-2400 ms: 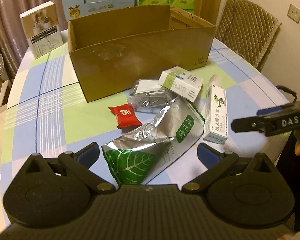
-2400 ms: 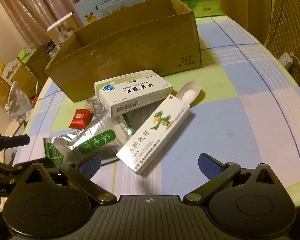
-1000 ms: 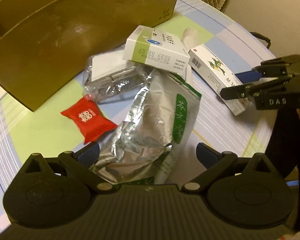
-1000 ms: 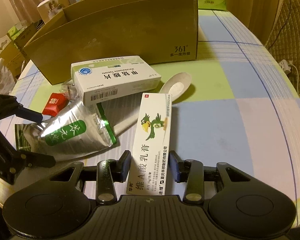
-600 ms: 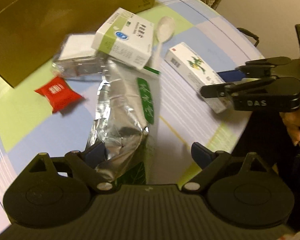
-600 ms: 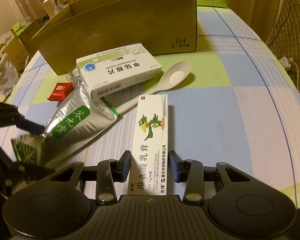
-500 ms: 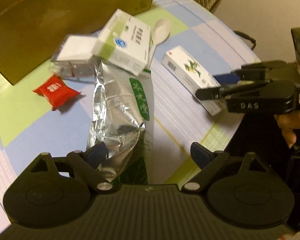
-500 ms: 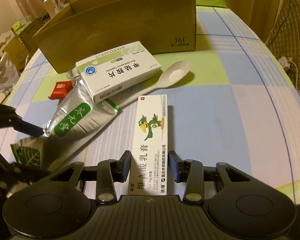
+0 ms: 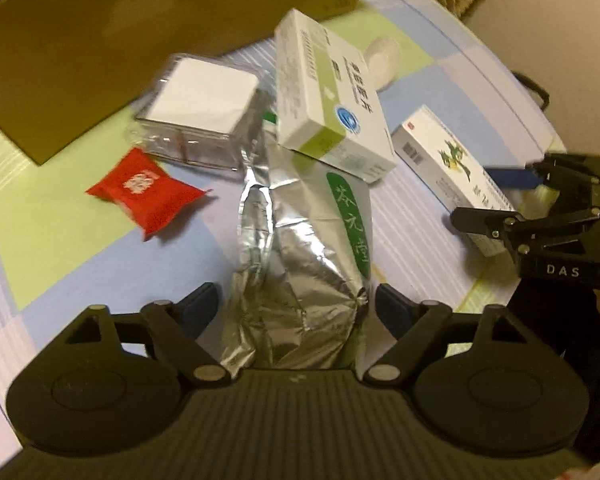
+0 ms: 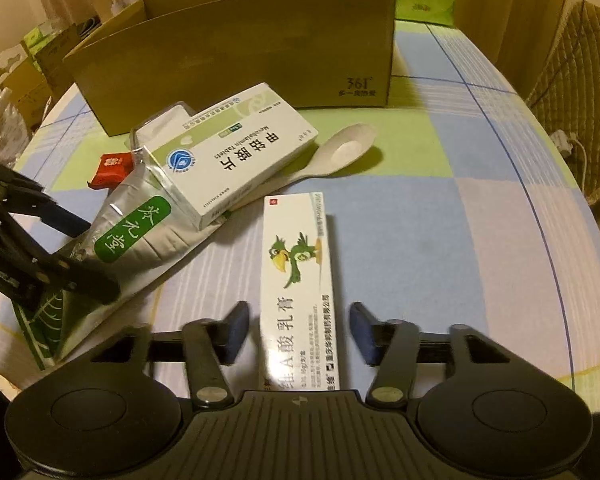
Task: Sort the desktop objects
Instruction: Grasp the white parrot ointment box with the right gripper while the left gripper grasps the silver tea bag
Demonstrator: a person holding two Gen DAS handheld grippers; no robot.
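My left gripper (image 9: pixel 298 304) is shut on the near end of a silver foil tea bag (image 9: pixel 300 264) with a green label, also in the right wrist view (image 10: pixel 140 232). A white-and-green medicine box (image 9: pixel 332 96) leans on the bag's far end. My right gripper (image 10: pixel 298 330) straddles a long white ointment box with a green parrot (image 10: pixel 298 280); a gap shows at each finger, so it is open around the box. The box also shows in the left wrist view (image 9: pixel 448 172). A brown cardboard box (image 10: pixel 236 52) stands open behind.
A red sachet (image 9: pixel 144 192), a clear plastic case with white paper (image 9: pixel 200 112) and a white spoon (image 10: pixel 340 152) lie on the checked tablecloth (image 10: pixel 460 220). The table edge curves at the right, with a quilted chair (image 10: pixel 588 80) beyond. Cartons stand behind.
My left gripper has closed on the foil bag and pulled it round; the medicine box tipped on it. My right gripper's fingers have opened away from the parrot box.
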